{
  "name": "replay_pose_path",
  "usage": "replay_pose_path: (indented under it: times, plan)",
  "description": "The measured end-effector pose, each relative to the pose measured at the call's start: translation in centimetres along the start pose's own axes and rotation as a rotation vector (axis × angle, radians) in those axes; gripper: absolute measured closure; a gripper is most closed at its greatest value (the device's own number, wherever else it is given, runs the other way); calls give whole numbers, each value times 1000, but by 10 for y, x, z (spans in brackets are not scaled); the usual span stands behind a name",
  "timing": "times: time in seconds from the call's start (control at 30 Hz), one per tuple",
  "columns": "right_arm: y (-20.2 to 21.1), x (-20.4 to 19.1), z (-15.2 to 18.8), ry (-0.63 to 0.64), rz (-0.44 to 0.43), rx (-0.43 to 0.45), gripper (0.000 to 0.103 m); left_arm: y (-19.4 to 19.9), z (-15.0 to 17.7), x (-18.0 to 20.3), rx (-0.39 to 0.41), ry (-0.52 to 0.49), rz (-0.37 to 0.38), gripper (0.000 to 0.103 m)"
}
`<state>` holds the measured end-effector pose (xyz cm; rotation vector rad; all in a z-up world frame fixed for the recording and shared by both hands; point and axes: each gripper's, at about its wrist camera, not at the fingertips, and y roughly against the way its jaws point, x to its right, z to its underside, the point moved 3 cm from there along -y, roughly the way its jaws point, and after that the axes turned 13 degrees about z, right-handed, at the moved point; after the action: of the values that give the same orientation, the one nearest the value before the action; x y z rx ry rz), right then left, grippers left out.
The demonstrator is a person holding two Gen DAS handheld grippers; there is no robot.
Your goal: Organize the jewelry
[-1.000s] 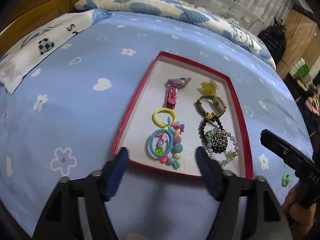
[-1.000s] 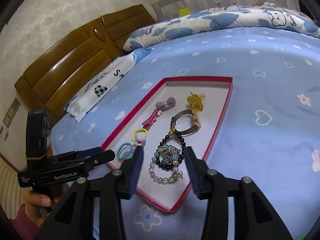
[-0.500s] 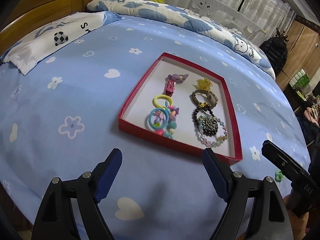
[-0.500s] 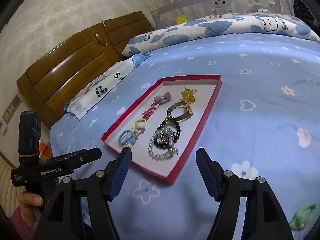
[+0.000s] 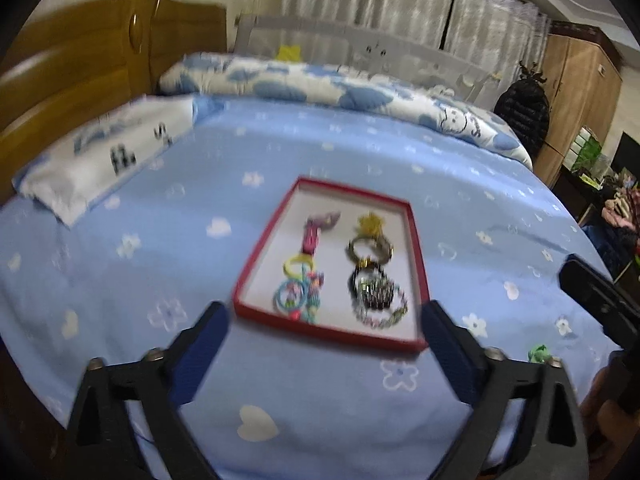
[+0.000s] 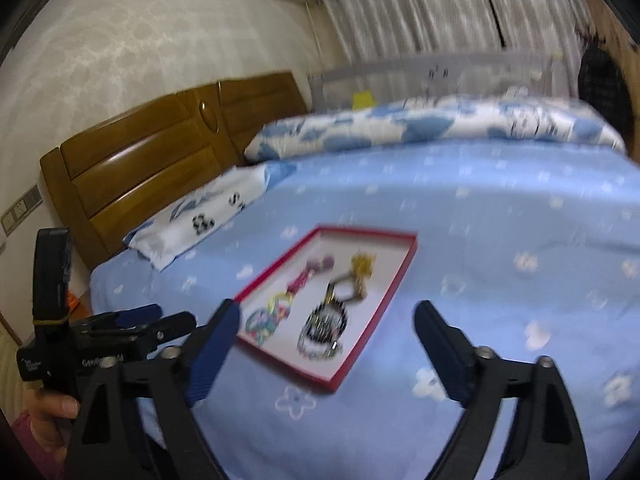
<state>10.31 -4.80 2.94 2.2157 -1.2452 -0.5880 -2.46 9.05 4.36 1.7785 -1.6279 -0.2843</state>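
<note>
Jaws on both tools stand wide apart with nothing between them: your left hand-held gripper point(image 5: 324, 328) and your right hand-held gripper point(image 6: 326, 330) have just been opening, and each hangs released above the blue flower-and-heart printed bed sheet point(image 5: 400, 160), short of the tray. Just beyond the blue fingertips lies the shallow red-rimmed white tray point(image 5: 416, 248), flat on the bed, and that is where the jewelry sits. Nearest you in it are the small blue and yellow elastic hair rings with coloured beads point(image 5: 298, 288) on the left and the dark and pastel beaded bracelets point(image 5: 374, 296) on the right; behind the bracelets lies the gold-toned band wristwatch point(image 5: 370, 246), then the yellow claw clip point(image 5: 370, 222), with the pink hair clip point(image 5: 312, 236) and a mauve bow behind the rings. The pieces look sorted into two rows, so most of the organizing seems done. One small green piece point(image 5: 540, 352) lies on the sheet well to the right of the tray, beside your right tool; blur keeps me from saying what it is, but if it belongs with the rest, it is what remains. Further off are the white-and-blue patterned pillows point(image 5: 120, 152), the brown wooden headboard point(image 6: 152, 168) and pale curtains.
</note>
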Motion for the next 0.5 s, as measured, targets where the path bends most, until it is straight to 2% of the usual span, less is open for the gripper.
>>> replay_pose_path:
  times: [0.03,0.17,0.33,0.5]
  plan:
    - [5,-1,-3,6,20,20,0,4,0,4,22,-17,-19,1]
    - [11,-6,3,40,59,71,0,6,14,8,49,-37,-53,1]
    - [-10,-1,34,47,93,32,0,-6,38,6,38,-20,-77,1]
    - [-27,6,55,50,109,-10,0,-20,41,6,40,-33,-102,1]
